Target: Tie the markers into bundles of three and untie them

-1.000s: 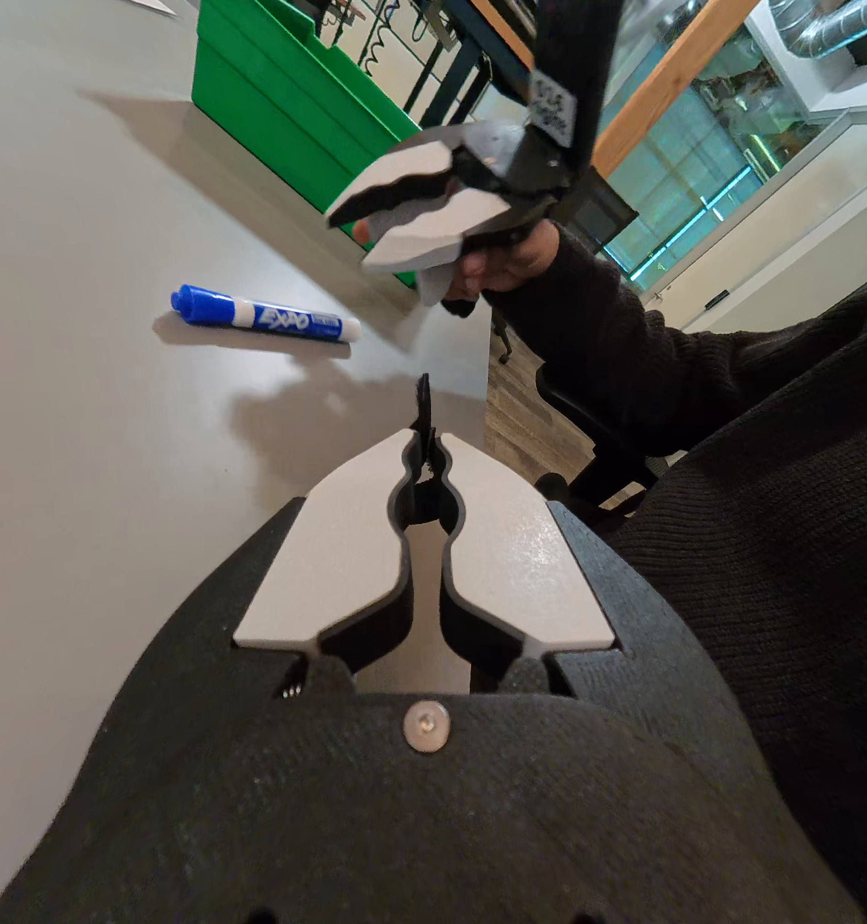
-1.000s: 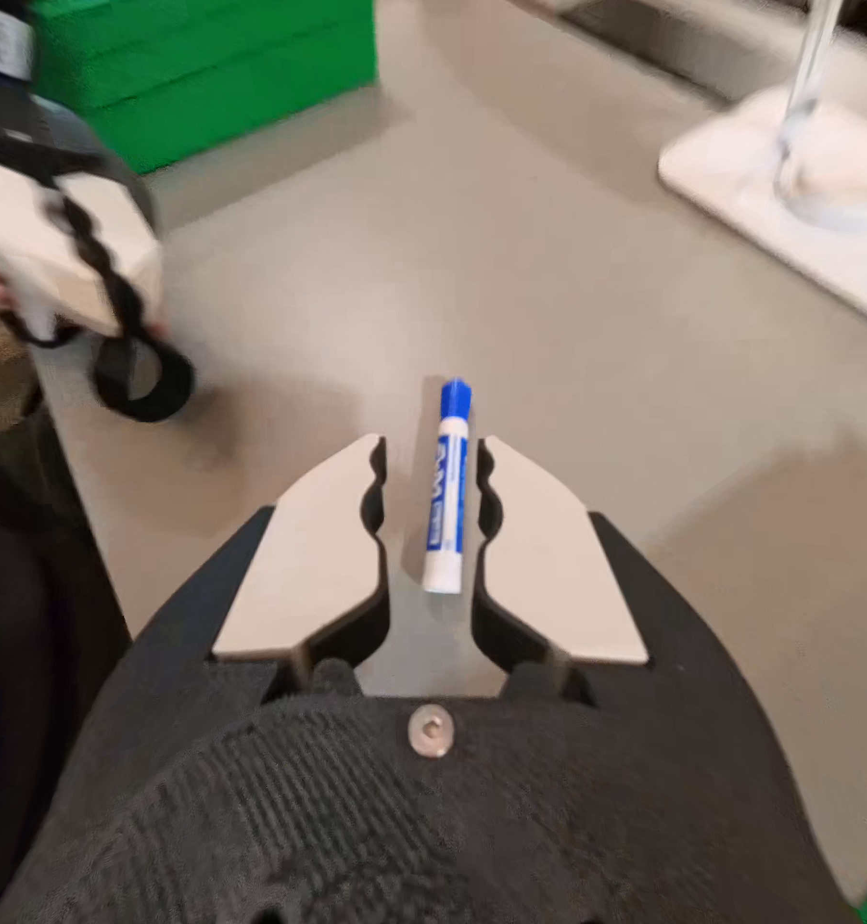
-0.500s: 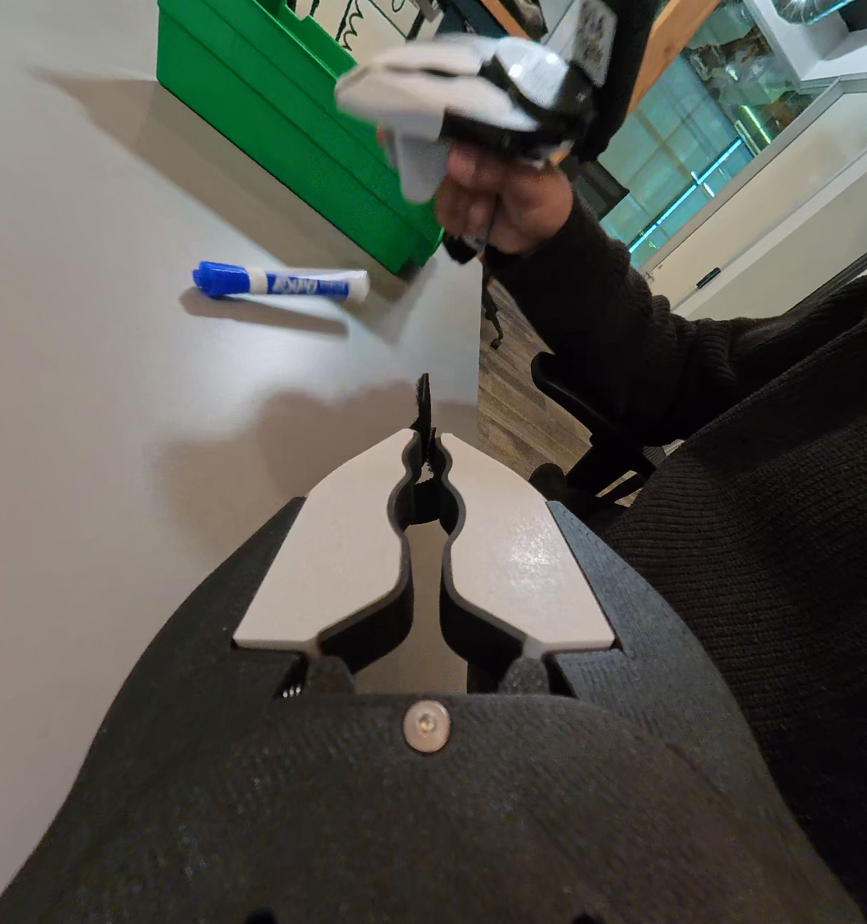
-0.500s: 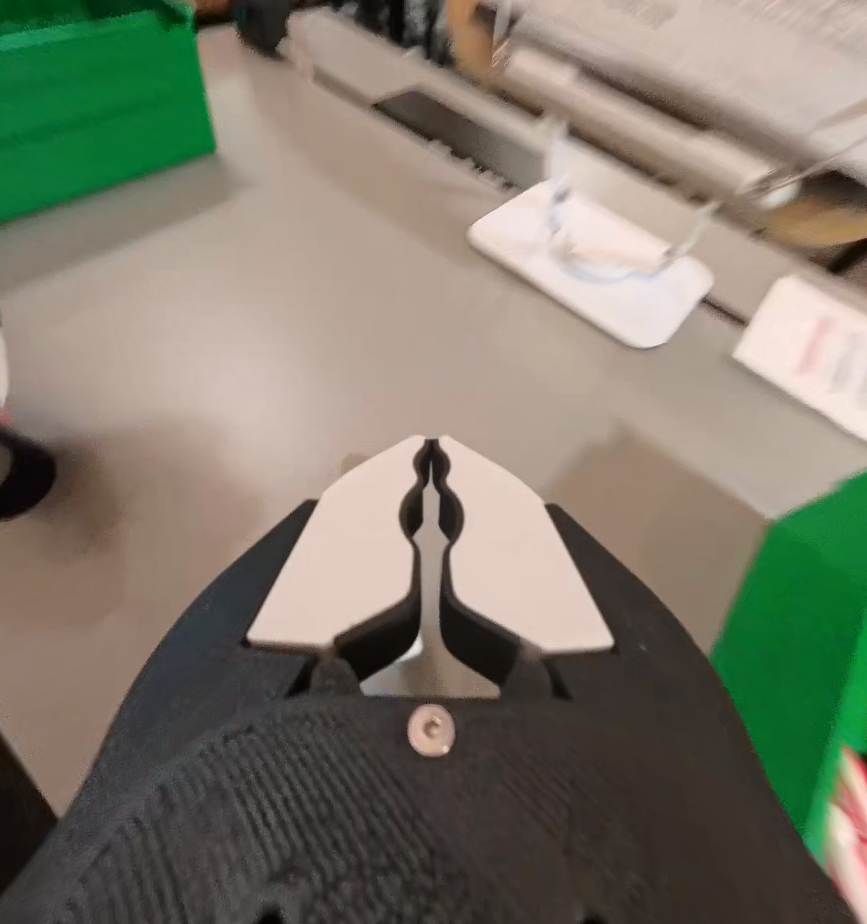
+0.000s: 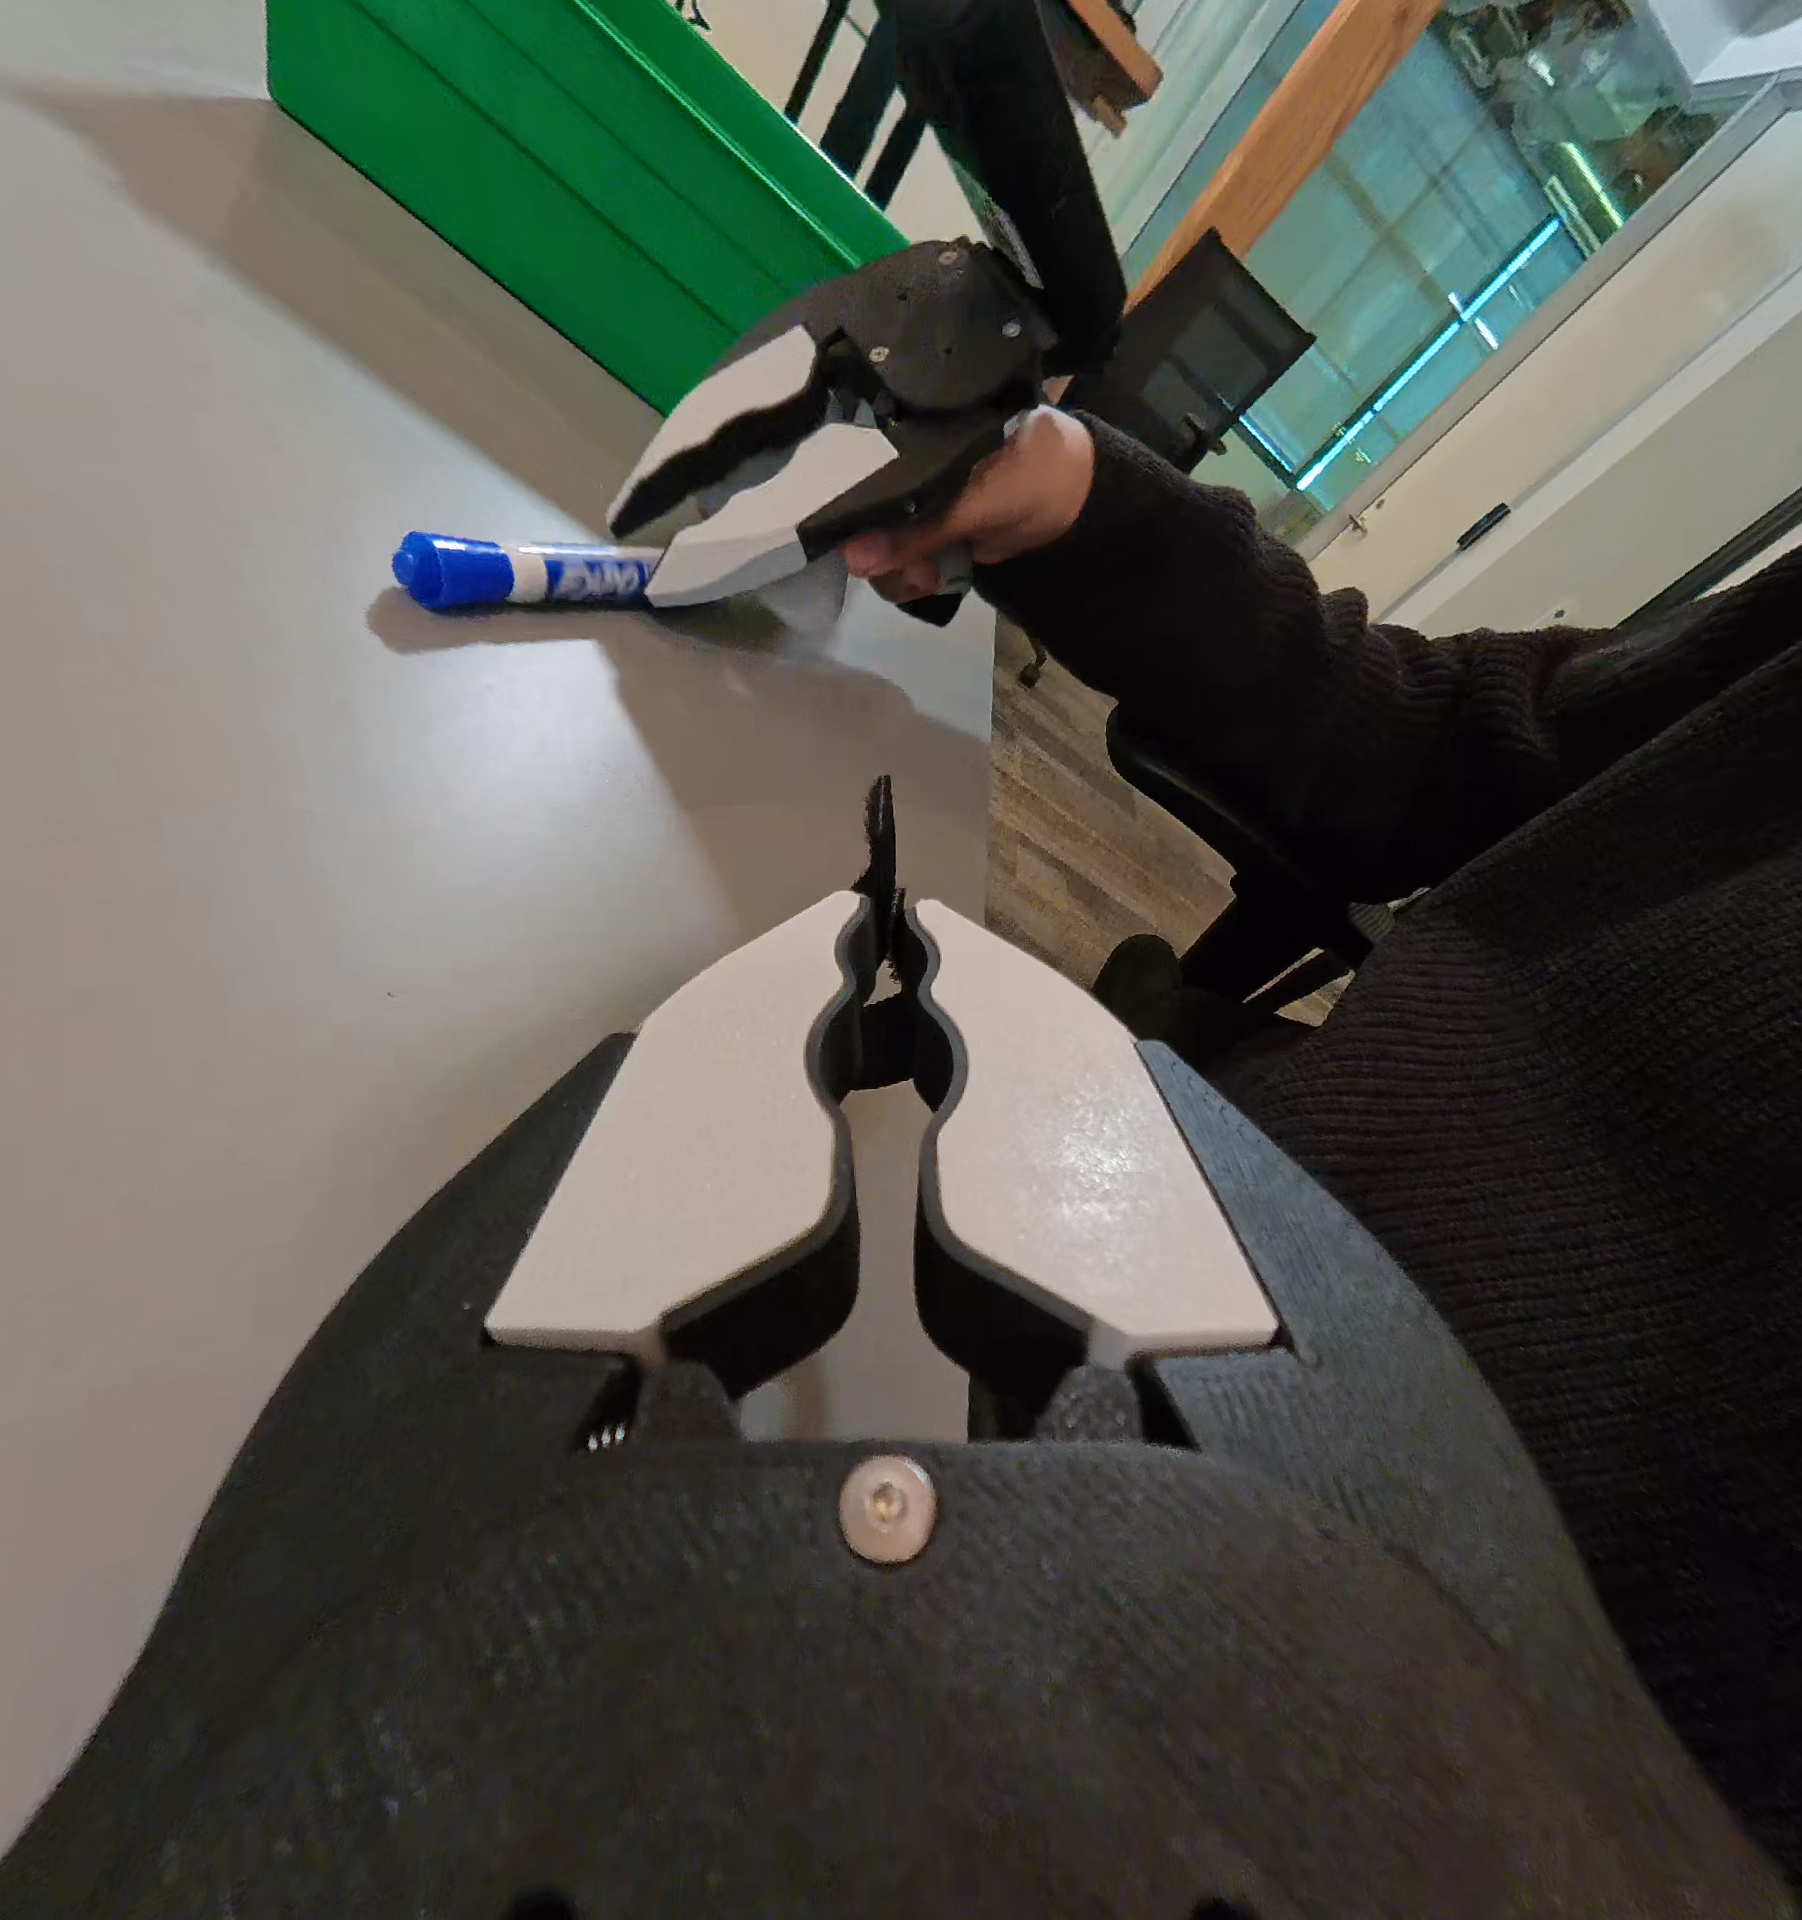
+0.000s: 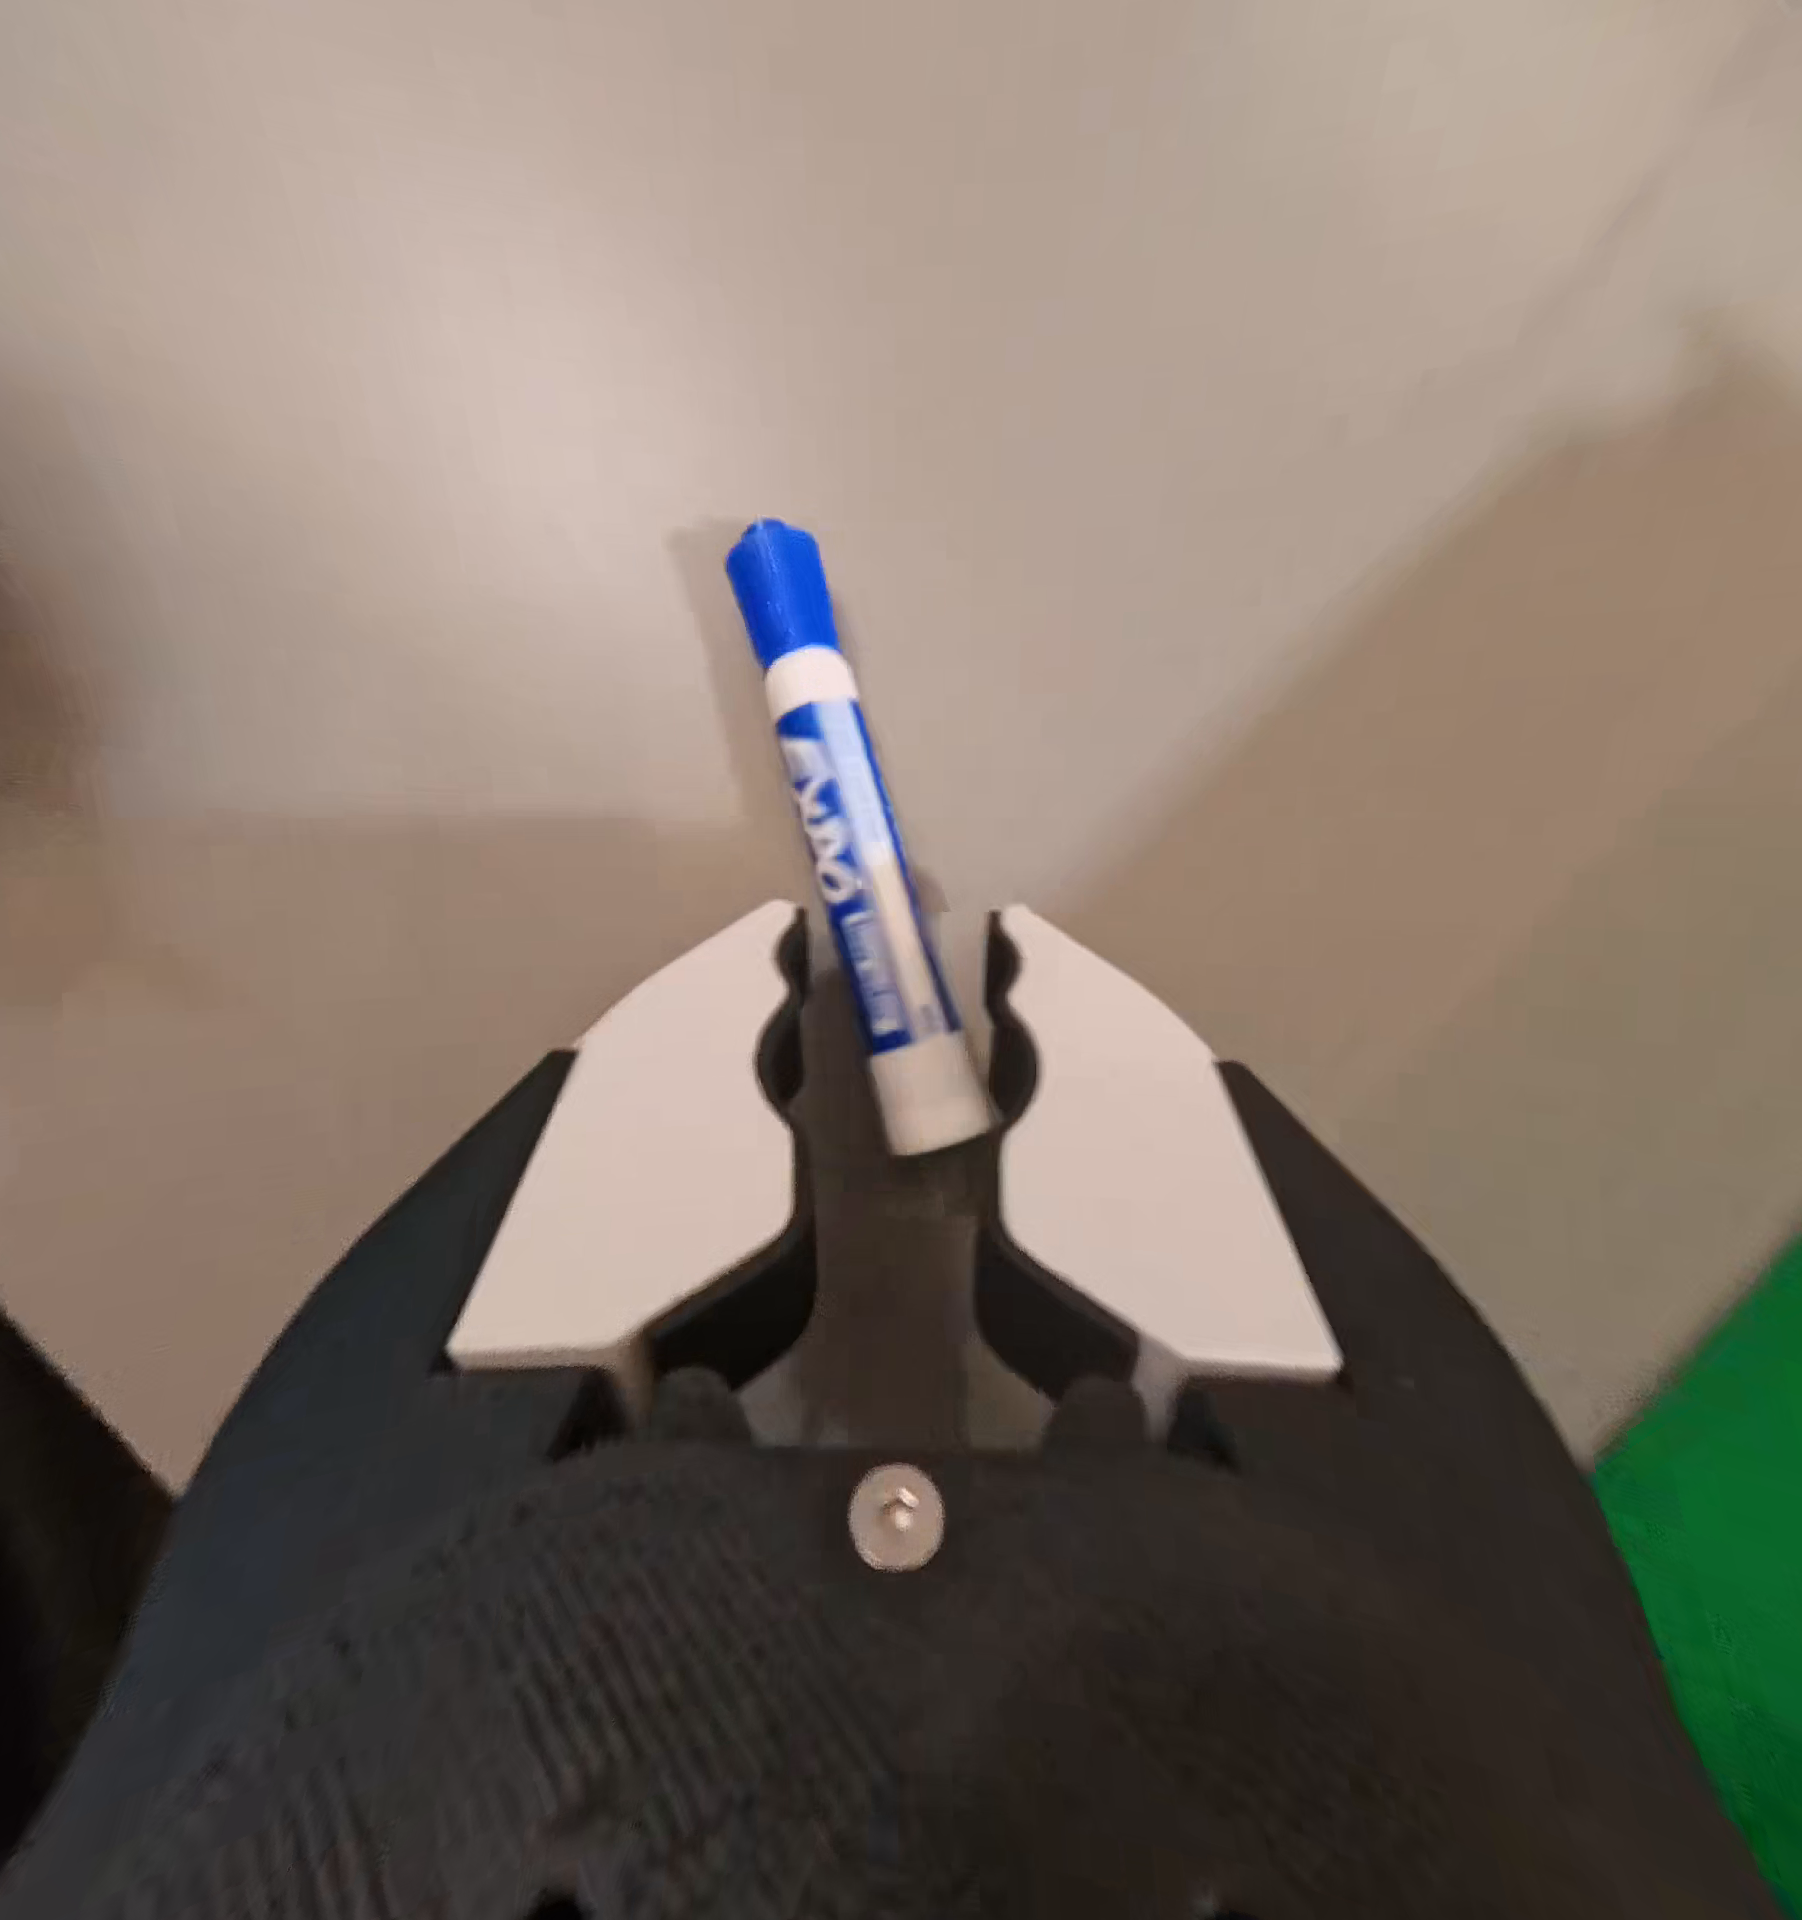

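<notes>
A blue-capped whiteboard marker [image 6: 835,810] lies on the grey table [image 6: 357,416]. My right gripper [image 6: 897,914] is open, low over the table, with its fingers on either side of the marker's white rear end; the right finger [image 6: 1105,1122] is close to that end. The left wrist view shows the marker [image 5: 502,574] with the right gripper [image 5: 648,551] open at its end, held by a hand in a black sleeve. My left gripper [image 5: 886,909] is shut on a thin black strap [image 5: 881,831] that sticks out past the tips, near the table's edge.
A green bin [image 5: 585,177] stands on the table behind the marker, and another green thing [image 6: 1749,1558] shows at the right edge of the right wrist view. The table edge [image 5: 985,790] drops to a wood floor. A person's black sweater fills the right side. My right fingertips sit around 20 cm from my left ones.
The right gripper, raised and shut half a second ago, has come down and opened around the marker's rear end. The left gripper has kept still, shut on the strap.
</notes>
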`<action>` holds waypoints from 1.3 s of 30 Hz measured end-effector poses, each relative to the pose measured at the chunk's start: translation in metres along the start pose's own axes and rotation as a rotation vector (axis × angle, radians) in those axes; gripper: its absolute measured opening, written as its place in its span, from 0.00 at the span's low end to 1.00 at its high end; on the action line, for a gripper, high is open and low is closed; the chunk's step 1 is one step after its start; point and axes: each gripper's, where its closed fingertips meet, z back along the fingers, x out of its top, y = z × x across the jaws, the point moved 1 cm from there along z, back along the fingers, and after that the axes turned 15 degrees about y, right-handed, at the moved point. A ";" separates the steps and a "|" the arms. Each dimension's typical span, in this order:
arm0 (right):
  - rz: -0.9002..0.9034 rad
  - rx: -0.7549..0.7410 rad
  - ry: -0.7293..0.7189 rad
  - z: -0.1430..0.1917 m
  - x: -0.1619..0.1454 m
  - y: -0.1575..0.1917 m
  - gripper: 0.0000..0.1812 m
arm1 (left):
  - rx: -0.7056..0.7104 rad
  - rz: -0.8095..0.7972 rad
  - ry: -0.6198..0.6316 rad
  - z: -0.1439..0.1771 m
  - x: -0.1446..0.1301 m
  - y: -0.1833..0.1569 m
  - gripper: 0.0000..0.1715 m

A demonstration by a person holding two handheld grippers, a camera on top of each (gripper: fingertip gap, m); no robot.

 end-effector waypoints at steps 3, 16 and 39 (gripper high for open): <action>0.040 -0.020 -0.057 0.012 0.008 -0.003 0.10 | -0.001 0.002 -0.003 0.001 0.000 0.000 0.02; -0.269 -0.220 -0.535 0.178 0.013 -0.102 0.00 | -0.005 0.023 -0.019 0.005 -0.002 0.002 0.02; -0.094 -0.798 0.239 0.012 0.011 -0.137 0.16 | -0.032 -0.009 0.013 -0.002 -0.003 -0.008 0.02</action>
